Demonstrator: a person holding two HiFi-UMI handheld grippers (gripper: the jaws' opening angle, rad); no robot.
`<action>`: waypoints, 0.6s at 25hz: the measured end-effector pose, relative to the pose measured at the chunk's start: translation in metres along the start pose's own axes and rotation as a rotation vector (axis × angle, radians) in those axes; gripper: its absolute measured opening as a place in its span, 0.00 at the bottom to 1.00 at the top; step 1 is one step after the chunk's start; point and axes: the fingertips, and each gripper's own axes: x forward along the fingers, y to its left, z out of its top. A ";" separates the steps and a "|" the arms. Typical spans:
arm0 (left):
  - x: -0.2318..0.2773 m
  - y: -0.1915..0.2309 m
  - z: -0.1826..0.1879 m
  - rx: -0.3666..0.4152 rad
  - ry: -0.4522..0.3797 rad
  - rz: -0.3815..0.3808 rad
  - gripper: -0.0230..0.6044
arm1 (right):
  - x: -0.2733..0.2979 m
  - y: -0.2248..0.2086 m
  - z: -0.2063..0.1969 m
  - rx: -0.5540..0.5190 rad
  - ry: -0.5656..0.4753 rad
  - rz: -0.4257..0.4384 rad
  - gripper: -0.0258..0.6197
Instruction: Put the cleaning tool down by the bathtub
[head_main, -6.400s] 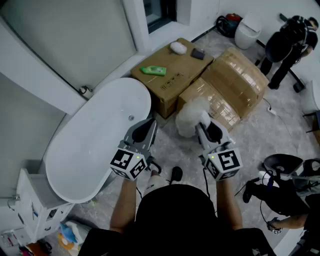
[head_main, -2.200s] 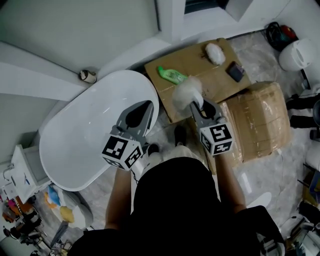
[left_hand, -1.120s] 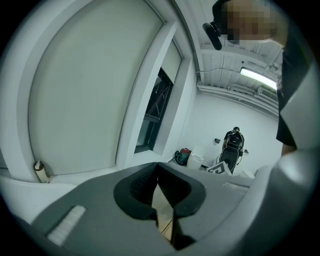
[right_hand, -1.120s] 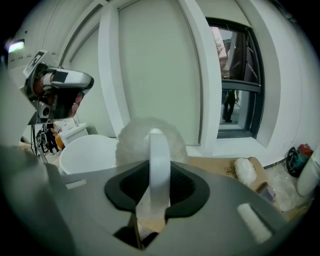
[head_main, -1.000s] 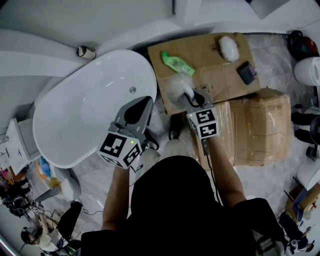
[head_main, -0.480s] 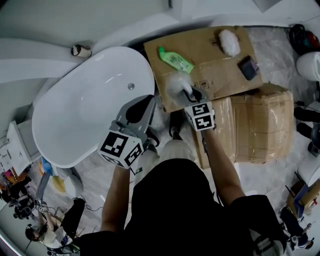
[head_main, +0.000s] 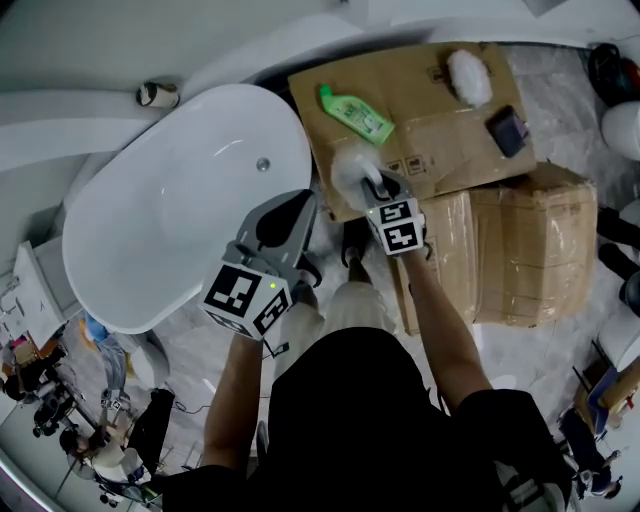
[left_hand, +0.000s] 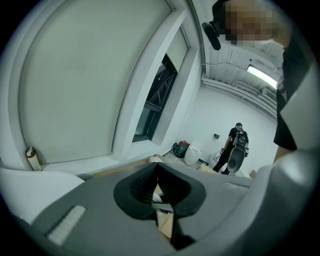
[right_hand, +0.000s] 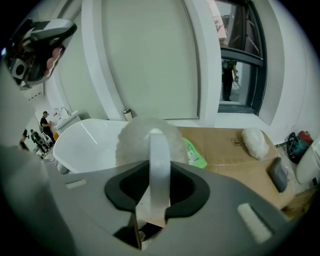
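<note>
Right gripper (head_main: 373, 186) holding the duster over the box corner by the tub; left gripper (head_main: 291, 206) empty.

On my right gripper view the jaws are clamped on the flat white handle of the cleaning tool (right_hand: 159, 170), a fluffy white duster whose round head (head_main: 350, 169) sticks out past the fingertips. From the head view that head hangs over the near left corner of the flat brown cardboard box (head_main: 430, 95), just beside the end of the white oval bathtub (head_main: 150, 250) and below the green plastic bottle (head_main: 356, 113) lying on the box. I can't tell whether the duster touches the cardboard. My left gripper's jaws are closed together with nothing between them; it sits over the tub's rim, near the right one but apart from it.
</note>
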 end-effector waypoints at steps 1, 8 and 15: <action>0.002 0.001 -0.001 -0.001 0.003 -0.002 0.03 | 0.004 0.001 -0.002 -0.002 0.007 0.003 0.19; 0.009 0.013 -0.013 -0.023 0.015 0.004 0.03 | 0.032 -0.001 -0.020 0.002 0.052 0.004 0.19; 0.009 0.030 -0.027 -0.045 0.037 0.032 0.03 | 0.060 -0.007 -0.040 0.018 0.099 -0.004 0.19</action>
